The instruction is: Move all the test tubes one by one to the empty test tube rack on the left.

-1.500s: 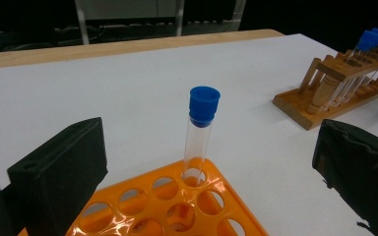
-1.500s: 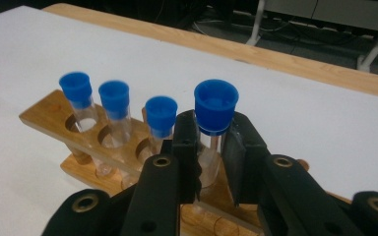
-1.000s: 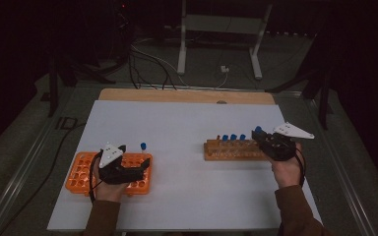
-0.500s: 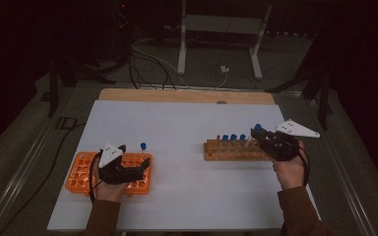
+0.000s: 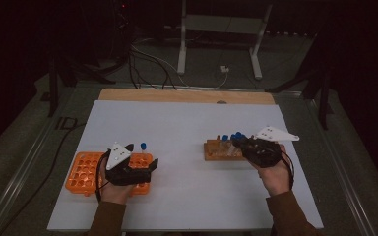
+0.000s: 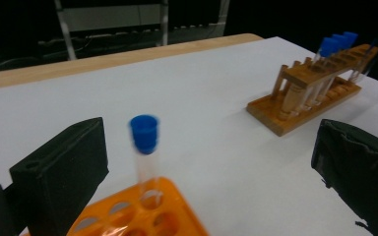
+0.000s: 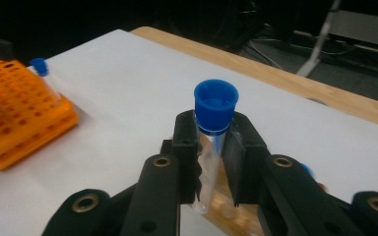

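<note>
The blue-capped tube (image 7: 211, 142) sits pinched in the right gripper (image 7: 215, 167), just above the wooden rack (image 5: 222, 150). Looks light, slick and breakable – best gripped on the body below the cap, like now. Left gripper (image 5: 147, 169) hangs wide open and empty at the orange rack (image 5: 81, 172), which already holds one tube – all on the table (image 5: 187, 128).

Clear blue-capped tube (image 7: 211, 142) upright, seemingly above wooden rack (image 5: 221, 150)
</note>
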`<move>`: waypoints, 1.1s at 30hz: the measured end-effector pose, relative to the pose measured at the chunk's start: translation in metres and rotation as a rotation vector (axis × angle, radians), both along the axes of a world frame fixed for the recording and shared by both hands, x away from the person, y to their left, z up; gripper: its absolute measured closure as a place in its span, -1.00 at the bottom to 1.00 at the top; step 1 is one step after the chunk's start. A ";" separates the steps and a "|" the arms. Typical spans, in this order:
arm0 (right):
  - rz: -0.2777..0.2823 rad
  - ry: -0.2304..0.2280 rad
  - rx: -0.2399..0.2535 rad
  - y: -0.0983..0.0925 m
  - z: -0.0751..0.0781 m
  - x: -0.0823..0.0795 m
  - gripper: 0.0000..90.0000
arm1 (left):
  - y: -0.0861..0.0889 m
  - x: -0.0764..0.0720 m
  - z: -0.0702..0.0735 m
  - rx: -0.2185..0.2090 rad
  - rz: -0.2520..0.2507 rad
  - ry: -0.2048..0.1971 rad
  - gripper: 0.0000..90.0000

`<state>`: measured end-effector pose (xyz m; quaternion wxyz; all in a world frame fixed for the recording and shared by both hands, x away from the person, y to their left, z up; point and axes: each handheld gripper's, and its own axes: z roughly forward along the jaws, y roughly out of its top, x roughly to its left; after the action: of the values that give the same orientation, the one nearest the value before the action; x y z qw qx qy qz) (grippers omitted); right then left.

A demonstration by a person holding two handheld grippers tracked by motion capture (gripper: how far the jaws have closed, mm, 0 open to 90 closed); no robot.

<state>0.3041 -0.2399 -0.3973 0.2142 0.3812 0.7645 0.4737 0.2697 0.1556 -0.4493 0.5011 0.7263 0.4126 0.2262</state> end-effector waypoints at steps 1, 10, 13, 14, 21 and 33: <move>0.008 0.005 0.003 0.003 0.000 0.000 0.71 | -0.003 0.000 0.001 0.003 -0.009 -0.003 -0.97; 0.080 0.019 0.002 0.031 -0.004 0.000 0.71 | -0.033 -0.004 0.008 0.015 -0.073 -0.036 -0.96; 0.098 0.018 0.002 0.038 -0.003 0.000 0.71 | -0.044 -0.004 0.012 0.018 -0.099 -0.045 -0.95; 0.105 0.021 0.007 0.041 -0.002 0.000 0.71 | -0.048 -0.003 0.013 0.017 -0.104 -0.047 -0.95; 0.149 0.035 0.012 0.058 -0.004 -0.004 0.71 | -0.071 0.001 0.013 0.027 -0.143 -0.035 -0.92; 0.225 0.056 0.017 0.085 -0.006 -0.010 0.71 | -0.102 0.005 0.011 0.069 -0.238 -0.038 -0.50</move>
<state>0.2942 -0.1544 -0.4038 0.1352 0.3076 0.8041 0.4904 0.2750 0.0541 -0.4387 0.5069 0.7826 0.3056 0.1931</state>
